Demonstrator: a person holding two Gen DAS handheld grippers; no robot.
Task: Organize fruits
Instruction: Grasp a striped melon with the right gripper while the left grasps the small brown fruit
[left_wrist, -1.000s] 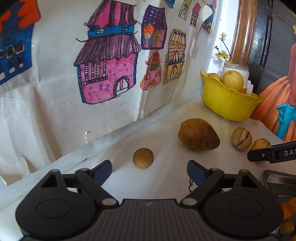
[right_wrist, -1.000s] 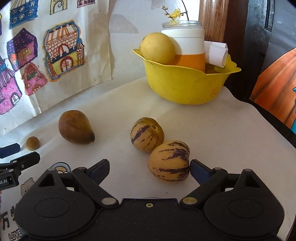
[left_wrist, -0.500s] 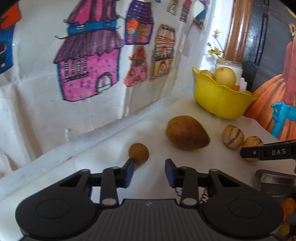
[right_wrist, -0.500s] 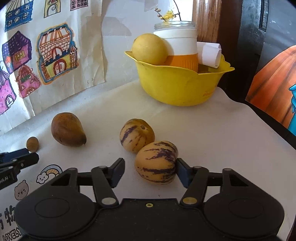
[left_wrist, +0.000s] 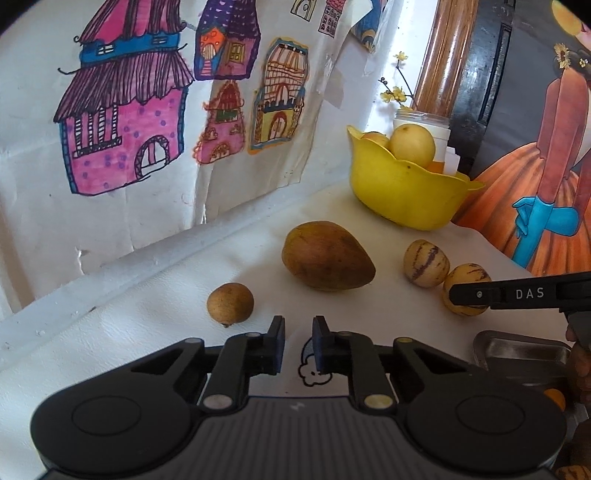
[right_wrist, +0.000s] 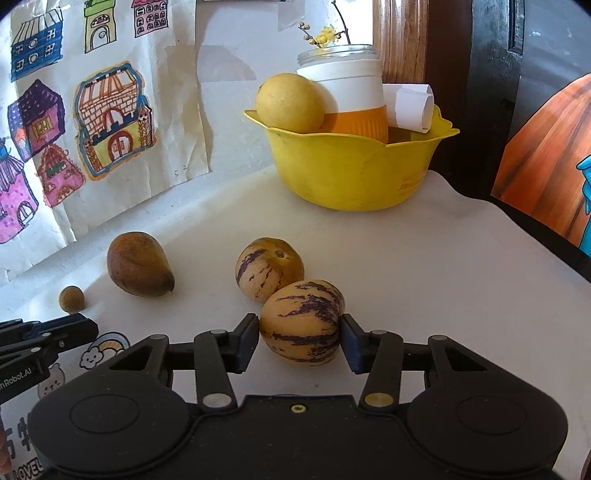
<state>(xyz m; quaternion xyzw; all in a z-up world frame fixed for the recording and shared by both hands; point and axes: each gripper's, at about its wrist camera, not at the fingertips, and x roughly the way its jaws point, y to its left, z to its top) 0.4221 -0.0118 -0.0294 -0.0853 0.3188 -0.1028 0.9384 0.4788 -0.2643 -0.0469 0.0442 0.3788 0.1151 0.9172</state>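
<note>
**Inspector:** White cloth (right_wrist: 424, 266) over the table, children's house drawings (left_wrist: 122, 122) on the wall behind. What stood where, measured from the yellow bowl (right_wrist: 351, 173)?

**Operator:** I found one yellow fruit (right_wrist: 290, 101) already in that bowl, beside a white-and-orange jar (right_wrist: 351, 96) and a paper roll. Four fruits lay outside it, on the cloth in front of it: two striped melons, a brown pear-shaped fruit (right_wrist: 138, 264) and, farthest from the bowl, a small brown round fruit (left_wrist: 229, 303).

**Inspector:** The tongs?

**Operator:** My right gripper (right_wrist: 299, 338) was closing, its pads at both flanks of the nearer striped melon (right_wrist: 301, 321), which sat on the cloth touching the farther striped melon (right_wrist: 269, 273). My left gripper (left_wrist: 298, 345) was clenched on nothing, the small brown round fruit just beside its tip.

**Inspector:** Progress?

**Operator:** Early, I judged. Assuming the bowl was the destination, four fruits remained.
</note>
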